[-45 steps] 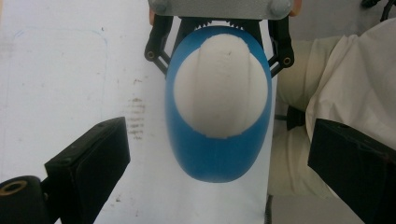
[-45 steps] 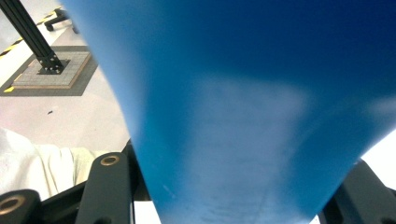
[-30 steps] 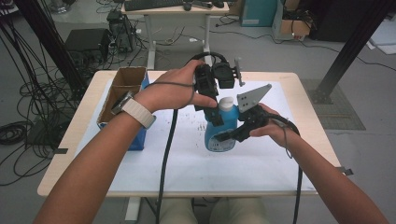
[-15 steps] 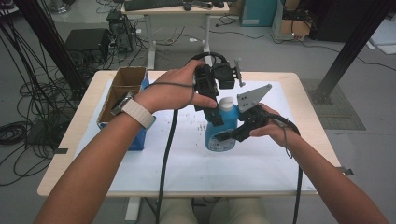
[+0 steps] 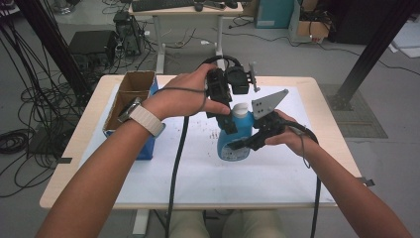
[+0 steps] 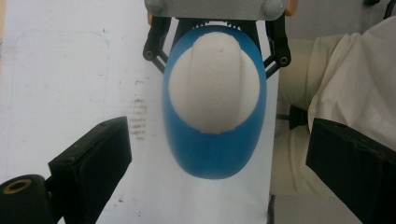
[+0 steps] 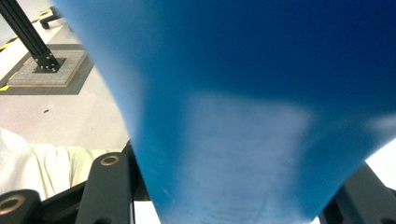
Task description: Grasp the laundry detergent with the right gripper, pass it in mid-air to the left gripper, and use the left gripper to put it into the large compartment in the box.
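A blue bottle [image 5: 234,145] with a white cap [image 5: 239,110] stands upright on the white sheet [image 5: 198,168] in the middle of the table. My right gripper [image 5: 249,140] comes from the right and is shut on the bottle's body; up close the blue wall [image 7: 243,93] sits between its jaws. My left gripper [image 5: 226,118] hangs over the bottle's top, pointing down. Seen from it, the cap [image 6: 215,84] lies between its two black fingers [image 6: 93,158], which stand wide apart and touch nothing.
An open cardboard box [image 5: 130,96] stands on the table's left side, with a blue box [image 5: 148,147] against its near end. Dark specks dot the sheet left of the bottle. Cables trail from both grippers toward the near edge.
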Tool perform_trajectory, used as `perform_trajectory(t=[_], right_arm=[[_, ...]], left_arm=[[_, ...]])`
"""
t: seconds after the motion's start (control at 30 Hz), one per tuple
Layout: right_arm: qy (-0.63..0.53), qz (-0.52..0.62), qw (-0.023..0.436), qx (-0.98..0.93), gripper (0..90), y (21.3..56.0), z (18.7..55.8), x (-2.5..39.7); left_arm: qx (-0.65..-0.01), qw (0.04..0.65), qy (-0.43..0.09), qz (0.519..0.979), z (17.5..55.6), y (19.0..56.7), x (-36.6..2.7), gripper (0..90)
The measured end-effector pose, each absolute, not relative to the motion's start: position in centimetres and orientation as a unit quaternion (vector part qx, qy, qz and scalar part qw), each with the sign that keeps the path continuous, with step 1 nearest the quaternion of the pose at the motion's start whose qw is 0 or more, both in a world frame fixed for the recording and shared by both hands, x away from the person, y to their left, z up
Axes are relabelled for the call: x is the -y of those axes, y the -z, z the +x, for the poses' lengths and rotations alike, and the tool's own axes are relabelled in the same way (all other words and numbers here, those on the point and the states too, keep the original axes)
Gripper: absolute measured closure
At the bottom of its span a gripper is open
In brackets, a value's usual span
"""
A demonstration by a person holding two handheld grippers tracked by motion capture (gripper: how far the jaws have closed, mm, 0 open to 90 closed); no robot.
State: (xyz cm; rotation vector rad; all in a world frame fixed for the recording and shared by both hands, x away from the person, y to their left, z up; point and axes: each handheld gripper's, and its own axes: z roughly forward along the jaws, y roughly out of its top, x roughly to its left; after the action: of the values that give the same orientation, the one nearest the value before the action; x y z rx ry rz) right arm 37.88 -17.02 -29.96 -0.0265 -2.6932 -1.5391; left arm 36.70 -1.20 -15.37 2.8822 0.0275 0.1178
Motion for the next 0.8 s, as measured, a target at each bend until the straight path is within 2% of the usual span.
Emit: perform_trajectory(t=[0.8], right_arm=[[0.495, -0.009, 0.022, 0.869, 43.0, 30.03, 37.9, 16.97]], left_arm=[[-0.01, 0.13, -0.042, 0.991, 36.65, 15.39, 1.02, 7.1]])
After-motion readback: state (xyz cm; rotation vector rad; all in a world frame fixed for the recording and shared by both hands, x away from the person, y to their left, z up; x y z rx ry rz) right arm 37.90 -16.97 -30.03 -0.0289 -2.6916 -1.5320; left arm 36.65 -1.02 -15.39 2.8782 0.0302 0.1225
